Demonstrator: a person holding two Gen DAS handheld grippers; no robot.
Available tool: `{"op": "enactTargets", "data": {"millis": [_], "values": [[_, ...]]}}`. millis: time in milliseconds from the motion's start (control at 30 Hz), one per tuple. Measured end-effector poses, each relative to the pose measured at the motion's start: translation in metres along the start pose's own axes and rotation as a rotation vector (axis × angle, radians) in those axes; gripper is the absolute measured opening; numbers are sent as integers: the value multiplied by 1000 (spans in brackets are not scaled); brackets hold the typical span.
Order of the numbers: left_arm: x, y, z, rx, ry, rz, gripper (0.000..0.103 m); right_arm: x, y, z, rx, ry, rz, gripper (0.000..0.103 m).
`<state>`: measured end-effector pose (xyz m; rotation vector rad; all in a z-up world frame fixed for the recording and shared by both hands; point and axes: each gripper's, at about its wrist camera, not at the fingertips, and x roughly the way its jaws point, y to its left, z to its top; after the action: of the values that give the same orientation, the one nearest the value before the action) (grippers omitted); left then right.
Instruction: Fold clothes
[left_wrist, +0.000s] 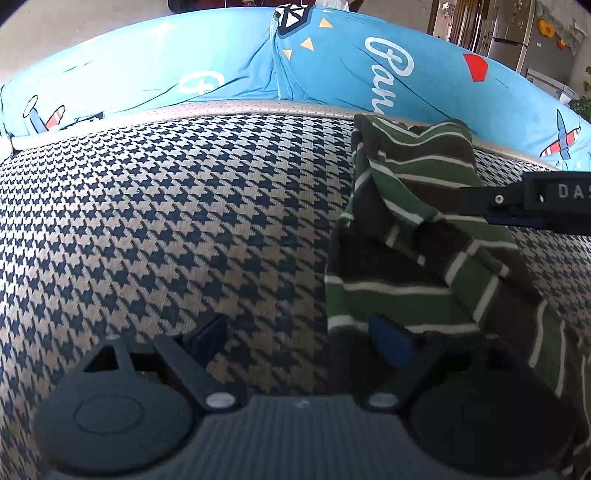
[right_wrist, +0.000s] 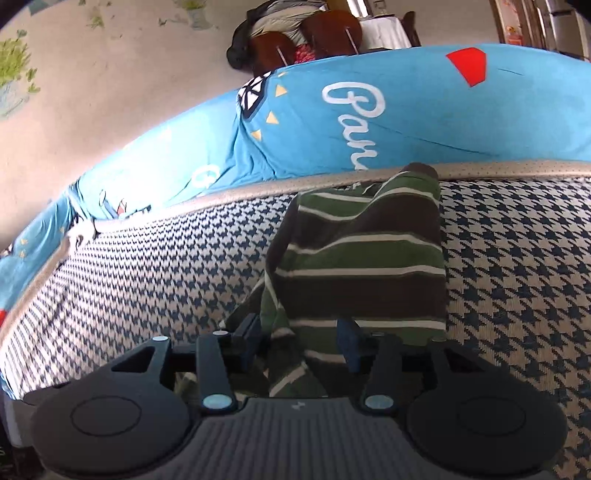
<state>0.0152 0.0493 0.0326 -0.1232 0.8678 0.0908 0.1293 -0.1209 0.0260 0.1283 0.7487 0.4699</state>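
Note:
A green, brown and white striped garment (left_wrist: 417, 236) lies partly folded on a houndstooth cushion (left_wrist: 166, 221); it also shows in the right wrist view (right_wrist: 365, 258). My left gripper (left_wrist: 299, 339) is open just above the cushion, its right finger (left_wrist: 388, 343) at the garment's near left edge. My right gripper (right_wrist: 301, 343) is open, its fingers astride a fold of the garment's near edge. The right gripper's body (left_wrist: 535, 203) reaches in from the right in the left wrist view, over the garment.
A blue printed cover (left_wrist: 258, 62) runs along the back of the cushion, behind a beige piped edge (left_wrist: 258, 107). It also shows in the right wrist view (right_wrist: 369, 122). A wall, furniture and a fridge stand beyond.

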Motion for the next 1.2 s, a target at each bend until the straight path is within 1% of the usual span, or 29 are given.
{"op": "enactTargets", "data": {"millis": [100,300,333,367,433,533,633,867,1000,1200], "values": [[-1,2,2,-14,-1,-3,89,6,0,-3,-16,24,4,51],[-4,10,10,-62,-24,-1,89,21,1,-11,-45,72,1,51],[-5,11,10,-68,-26,1,89,22,3,-12,-54,76,-3,49],[-5,12,11,-74,-26,2,89,23,5,-13,-68,73,-10,46],[-5,14,12,-85,-28,4,89,23,9,-13,-96,67,-16,20],[-6,16,13,-97,-31,6,89,22,13,-13,-102,57,-5,13],[-8,18,16,-114,-38,4,89,21,21,-14,-137,43,3,11],[-11,21,19,-133,-52,9,90,23,45,-17,-219,19,44,10],[-9,23,19,-142,-44,16,90,34,49,-21,-217,29,49,10],[-9,27,19,-162,-46,31,90,34,51,-18,-205,7,66,10]]}}
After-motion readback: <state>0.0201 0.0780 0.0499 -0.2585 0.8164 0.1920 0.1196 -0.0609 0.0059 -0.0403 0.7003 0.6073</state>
